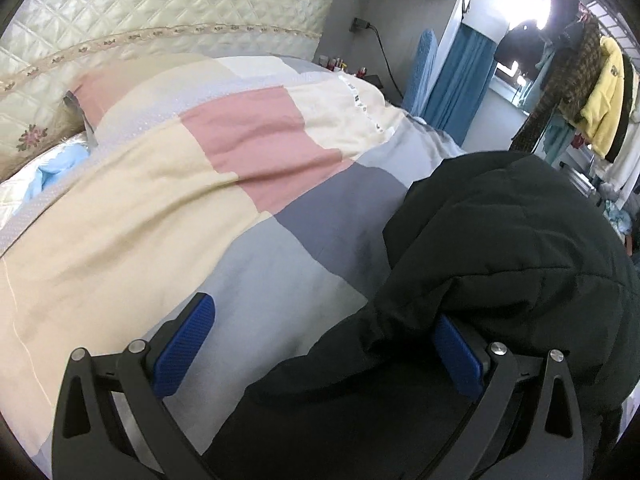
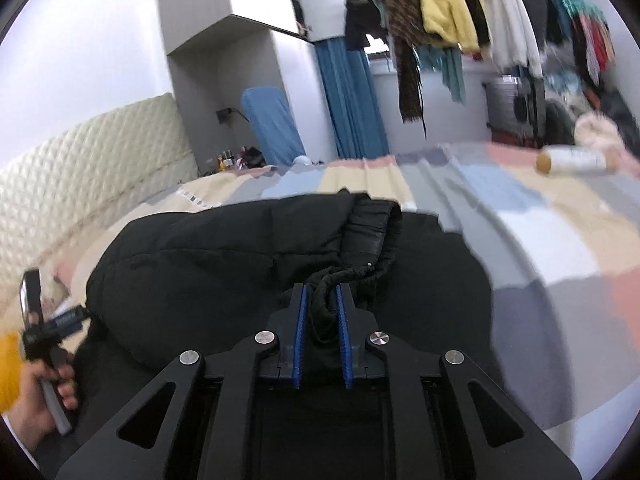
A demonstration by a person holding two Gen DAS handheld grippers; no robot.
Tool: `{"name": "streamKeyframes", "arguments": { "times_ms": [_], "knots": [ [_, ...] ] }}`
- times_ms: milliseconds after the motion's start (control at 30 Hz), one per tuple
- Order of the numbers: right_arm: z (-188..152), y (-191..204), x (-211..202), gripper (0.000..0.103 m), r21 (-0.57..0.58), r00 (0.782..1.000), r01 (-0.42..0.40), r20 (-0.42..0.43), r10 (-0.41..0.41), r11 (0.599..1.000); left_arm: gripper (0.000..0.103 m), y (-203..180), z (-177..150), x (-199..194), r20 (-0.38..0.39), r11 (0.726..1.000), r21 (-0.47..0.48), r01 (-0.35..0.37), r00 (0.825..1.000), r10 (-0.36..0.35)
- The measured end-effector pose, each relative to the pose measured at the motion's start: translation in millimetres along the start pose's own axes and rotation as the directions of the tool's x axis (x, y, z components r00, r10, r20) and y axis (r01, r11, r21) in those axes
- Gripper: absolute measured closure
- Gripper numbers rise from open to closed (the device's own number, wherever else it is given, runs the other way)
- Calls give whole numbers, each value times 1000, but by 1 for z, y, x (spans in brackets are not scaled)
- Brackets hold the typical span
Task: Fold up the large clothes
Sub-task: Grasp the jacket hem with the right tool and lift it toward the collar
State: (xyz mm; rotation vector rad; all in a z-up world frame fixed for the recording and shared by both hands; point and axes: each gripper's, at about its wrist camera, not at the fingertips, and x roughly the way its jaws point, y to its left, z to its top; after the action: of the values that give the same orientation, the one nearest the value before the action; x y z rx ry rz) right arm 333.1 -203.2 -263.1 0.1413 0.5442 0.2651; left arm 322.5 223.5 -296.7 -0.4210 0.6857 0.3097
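The black padded coat (image 2: 248, 264) lies bunched on the bed's patchwork quilt (image 1: 168, 184), with no neat fold visible yet. The right tool (image 2: 322, 312) pinches its elastic cuff (image 2: 372, 248); the left tool (image 1: 320, 344) gapes wide at the coat's edge, gripping nothing.

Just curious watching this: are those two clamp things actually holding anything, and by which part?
The right gripper is shut on the black jacket, pinching a gathered, elastic-edged fold. The left gripper has its jaws wide open; jacket fabric lies between them, ungripped.

Light: window (image 1: 532, 28) glare, blown out | Blur: right view smeared (perhaps motion) | Edges: fisheye-bent, dark corners
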Motion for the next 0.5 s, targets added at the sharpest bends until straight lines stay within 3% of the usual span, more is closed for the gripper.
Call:
{"name": "streamKeyframes", "arguments": {
  "times_ms": [133,300,500],
  "knots": [
    [-7,-1,16,91,-41,998,52,-16,-53,998,0,-3,-2,1,-4,1000,26,-7,1000,7],
    [-20,-20,39,91,-2,995,56,-82,-56,998,0,-7,-4,8,-21,999,47,-14,1000,15],
    [-24,-19,39,89,-12,994,59,-96,-60,998,0,-15,-5,5,-14,995,90,-41,999,42]
  ]
}}
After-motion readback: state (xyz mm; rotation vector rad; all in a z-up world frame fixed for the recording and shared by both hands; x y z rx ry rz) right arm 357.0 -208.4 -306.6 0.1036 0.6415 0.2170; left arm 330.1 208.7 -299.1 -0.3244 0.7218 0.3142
